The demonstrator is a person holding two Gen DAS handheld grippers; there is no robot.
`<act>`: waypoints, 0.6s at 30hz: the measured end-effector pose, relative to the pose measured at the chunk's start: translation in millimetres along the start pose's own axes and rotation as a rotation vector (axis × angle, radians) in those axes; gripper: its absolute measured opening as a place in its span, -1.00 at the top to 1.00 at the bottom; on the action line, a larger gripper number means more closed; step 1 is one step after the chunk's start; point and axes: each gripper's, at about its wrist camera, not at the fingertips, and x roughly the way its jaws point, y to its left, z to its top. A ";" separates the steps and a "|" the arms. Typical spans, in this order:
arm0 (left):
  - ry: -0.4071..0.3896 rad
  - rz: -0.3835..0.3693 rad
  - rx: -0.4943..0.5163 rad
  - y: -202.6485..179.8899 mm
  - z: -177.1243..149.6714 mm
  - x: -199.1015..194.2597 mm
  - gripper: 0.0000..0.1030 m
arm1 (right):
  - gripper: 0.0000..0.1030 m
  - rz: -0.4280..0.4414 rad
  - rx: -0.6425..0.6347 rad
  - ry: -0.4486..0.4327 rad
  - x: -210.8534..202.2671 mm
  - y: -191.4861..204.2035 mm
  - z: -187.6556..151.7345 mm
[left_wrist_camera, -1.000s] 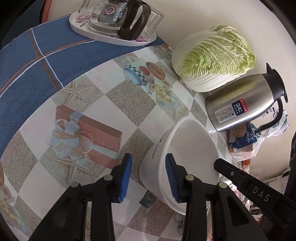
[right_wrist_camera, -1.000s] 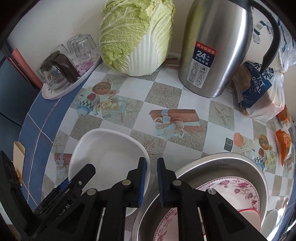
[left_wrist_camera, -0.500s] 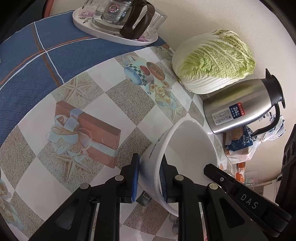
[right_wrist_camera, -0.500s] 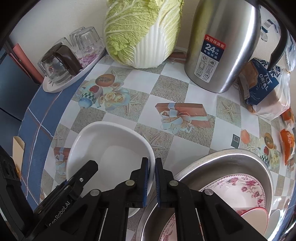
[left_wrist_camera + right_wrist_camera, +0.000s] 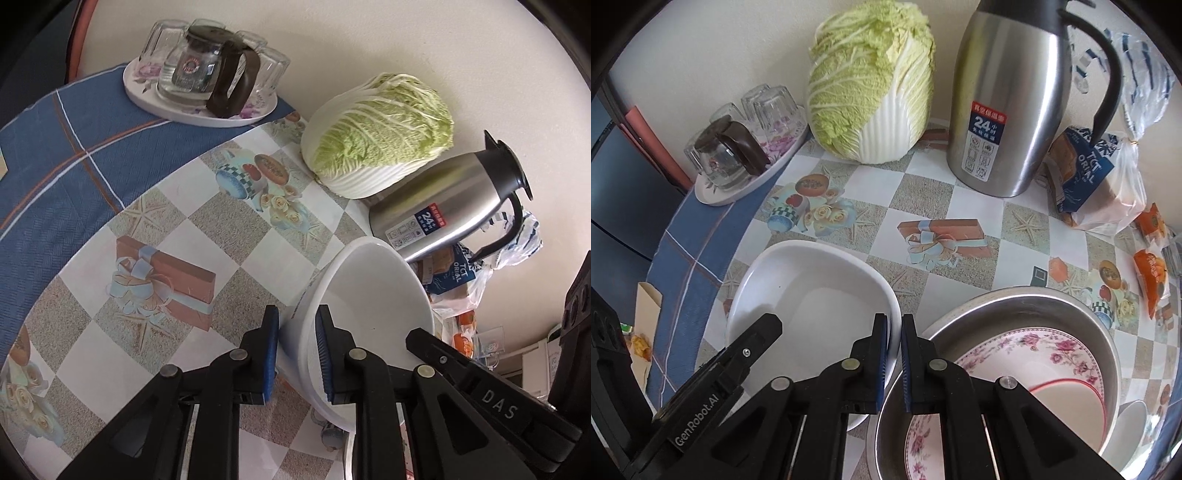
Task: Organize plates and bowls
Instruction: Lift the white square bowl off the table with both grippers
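Left wrist: left gripper (image 5: 293,354), jaws just closed from wide, now clamping white bowl (image 5: 373,310) by its rim, tilted above the tablecloth (image 5: 221,229). Right wrist: right gripper (image 5: 894,360) pinching the opposite rim beside the steel basin (image 5: 1108,332); lift apparently begun.

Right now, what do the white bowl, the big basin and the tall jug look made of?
White bowl: glossy, opaque white with soft highlights, so glazed ceramic or melamine; cannot tell which. Big basin: brushed metal, probably stainless steel, with a dull grey sheen. Tall jug: brushed stainless steel body with streaky reflections, and a black handle that looks plastic.
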 end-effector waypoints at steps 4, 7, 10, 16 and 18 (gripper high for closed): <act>0.000 -0.014 0.010 -3.8 -3.4 -10.1 0.60 | 0.85 0.019 0.007 -0.033 -21.1 0.0 -6.5; -0.014 -0.015 0.030 -9.5 -5.3 -20.8 0.60 | 0.84 0.028 0.002 -0.052 -35.8 1.6 -13.5; -0.032 -0.003 0.067 -18.4 -8.7 -32.4 0.60 | 0.83 0.033 0.001 -0.076 -49.2 2.0 -21.2; -0.056 -0.017 0.117 -33.5 -19.3 -52.8 0.60 | 0.83 0.058 0.033 -0.127 -74.3 -7.1 -39.0; -0.067 -0.004 0.148 -42.3 -24.9 -58.8 0.60 | 0.82 0.062 0.041 -0.140 -81.5 -10.8 -46.8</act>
